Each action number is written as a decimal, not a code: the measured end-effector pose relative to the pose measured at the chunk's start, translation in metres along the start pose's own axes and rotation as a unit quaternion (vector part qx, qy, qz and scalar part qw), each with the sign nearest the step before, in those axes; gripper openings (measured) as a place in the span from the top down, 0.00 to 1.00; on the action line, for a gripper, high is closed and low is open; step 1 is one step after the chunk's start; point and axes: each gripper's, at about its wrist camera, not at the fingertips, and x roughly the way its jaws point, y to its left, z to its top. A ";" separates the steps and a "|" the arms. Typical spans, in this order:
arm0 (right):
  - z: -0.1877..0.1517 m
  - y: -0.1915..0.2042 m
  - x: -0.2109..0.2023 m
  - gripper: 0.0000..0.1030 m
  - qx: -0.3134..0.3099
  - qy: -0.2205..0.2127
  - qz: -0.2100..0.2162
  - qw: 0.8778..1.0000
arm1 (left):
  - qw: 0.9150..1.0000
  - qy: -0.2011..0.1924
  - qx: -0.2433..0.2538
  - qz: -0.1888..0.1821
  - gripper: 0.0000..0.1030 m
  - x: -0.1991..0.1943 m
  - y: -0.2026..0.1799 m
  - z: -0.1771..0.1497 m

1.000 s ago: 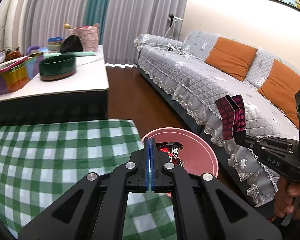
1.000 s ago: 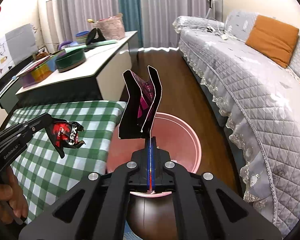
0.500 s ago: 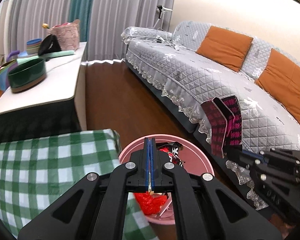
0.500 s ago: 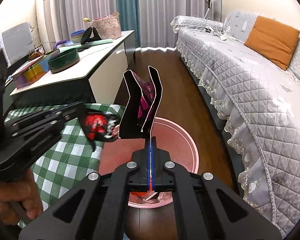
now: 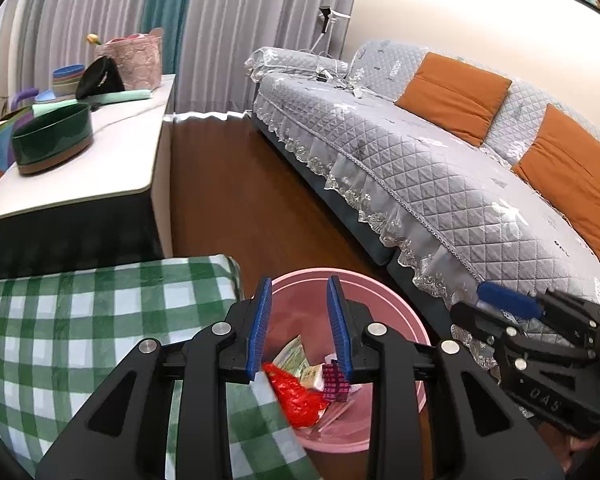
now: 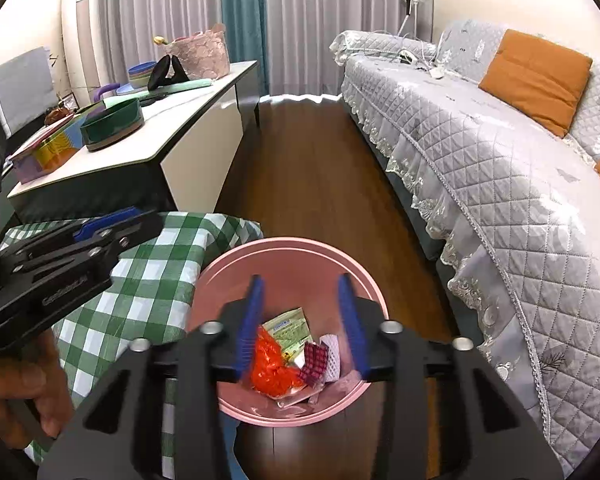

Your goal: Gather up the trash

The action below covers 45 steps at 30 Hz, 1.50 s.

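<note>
A pink bin point(image 5: 396, 312) point(image 6: 284, 248) stands on the wood floor between the checked table and the sofa. Inside it lie a red wrapper point(image 5: 296, 396) point(image 6: 270, 364), a dark magenta packet point(image 5: 334, 376) point(image 6: 314, 362) and a green-and-white sachet point(image 6: 288, 330). My left gripper point(image 5: 298, 328) hovers over the bin's near rim, its jaws opening with nothing between them. My right gripper point(image 6: 302, 320) hangs over the bin too, jaws opening and empty. Each gripper shows from the side in the other's view, the right gripper point(image 5: 536, 344) and the left gripper point(image 6: 68, 248).
A table with a green checked cloth point(image 5: 80, 328) point(image 6: 148, 276) touches the bin's left side. A grey quilted sofa point(image 5: 440, 184) with orange cushions runs along the right. A white counter point(image 5: 100, 160) with a green bowl stands behind. A hand point(image 6: 16, 396) holds the left gripper.
Both grippers were shut on wrappers, the left on a red one, the right on a dark magenta packet. Both have opened and the wrappers now lie in the bin. The left gripper moved over the bin.
</note>
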 end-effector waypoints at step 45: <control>-0.147 0.140 -0.173 0.05 0.005 -0.067 -0.039 0.997 | 0.980 -0.039 -0.058 0.188 0.08 -0.274 0.073 -0.177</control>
